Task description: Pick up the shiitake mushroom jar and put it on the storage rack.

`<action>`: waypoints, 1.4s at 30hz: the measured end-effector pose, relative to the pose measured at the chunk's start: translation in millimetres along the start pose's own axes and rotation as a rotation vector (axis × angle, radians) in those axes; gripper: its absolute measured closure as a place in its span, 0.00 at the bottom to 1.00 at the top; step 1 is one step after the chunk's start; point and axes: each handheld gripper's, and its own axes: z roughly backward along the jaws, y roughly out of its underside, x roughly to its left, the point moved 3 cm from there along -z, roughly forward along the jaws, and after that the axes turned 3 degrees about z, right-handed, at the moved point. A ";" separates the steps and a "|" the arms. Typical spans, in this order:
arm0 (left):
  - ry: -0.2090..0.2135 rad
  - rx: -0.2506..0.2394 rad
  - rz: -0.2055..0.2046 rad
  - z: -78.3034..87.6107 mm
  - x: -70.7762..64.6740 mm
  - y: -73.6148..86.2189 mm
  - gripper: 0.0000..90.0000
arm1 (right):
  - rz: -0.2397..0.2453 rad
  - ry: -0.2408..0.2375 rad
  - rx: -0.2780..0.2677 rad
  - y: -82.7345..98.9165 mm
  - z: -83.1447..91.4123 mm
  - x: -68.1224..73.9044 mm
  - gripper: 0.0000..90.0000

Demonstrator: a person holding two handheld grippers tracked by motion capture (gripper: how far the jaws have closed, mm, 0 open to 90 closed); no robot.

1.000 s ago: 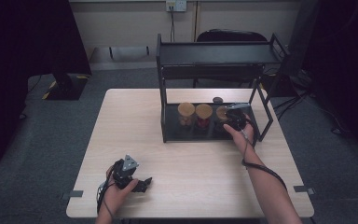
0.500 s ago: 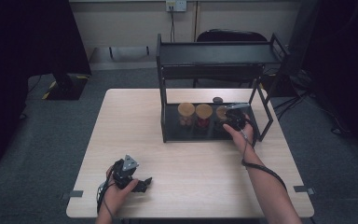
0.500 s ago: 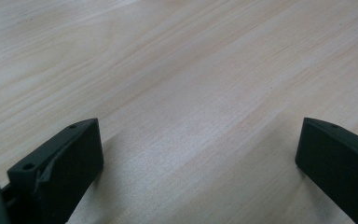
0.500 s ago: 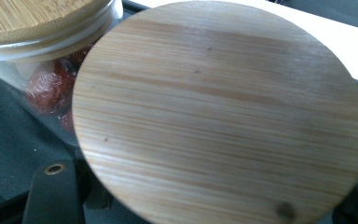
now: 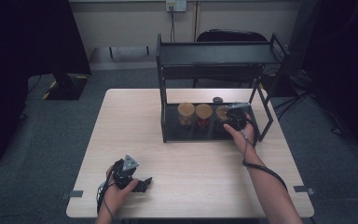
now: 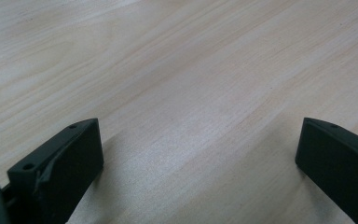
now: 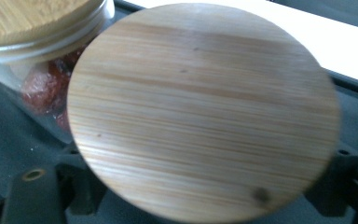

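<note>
Left gripper (image 5: 142,183): near table (image 5: 196,182) edge, lying low on bare wood, jaws wide apart with nothing between them; hand wrapped round its body.

Right gripper (image 5: 230,119): forearm stretched forward to the black rack (image 5: 214,56), gripper at its lower shelf. Jaws have just been opening; they flank the right-hand jar (image 7: 205,112) below its wooden lid, pads seemingly slack.

Jar stands at the right end of a row, just beside the middle jar (image 5: 203,114) with red contents; left jar (image 5: 185,113) beyond.

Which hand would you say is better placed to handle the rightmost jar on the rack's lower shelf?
The right: the right gripper is at the rightmost jar, jaws either side of it. The left gripper rests far off on the table.
</note>
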 end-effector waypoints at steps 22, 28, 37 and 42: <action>0.000 0.000 0.000 0.0 0.0 0.0 0.00 | -0.032 -0.027 0.009 -0.1 11.5 -0.7 0.03; 0.002 0.000 -0.001 0.1 0.1 0.1 0.00 | -0.038 -0.041 0.002 0.1 15.3 1.2 0.03; 0.003 0.000 -0.002 0.1 0.2 0.1 0.00 | -0.031 -0.020 -0.003 4.6 17.9 1.6 0.03; 0.002 0.000 -0.002 0.1 0.2 0.1 0.00 | -0.037 -0.011 -0.010 5.1 20.7 2.1 0.03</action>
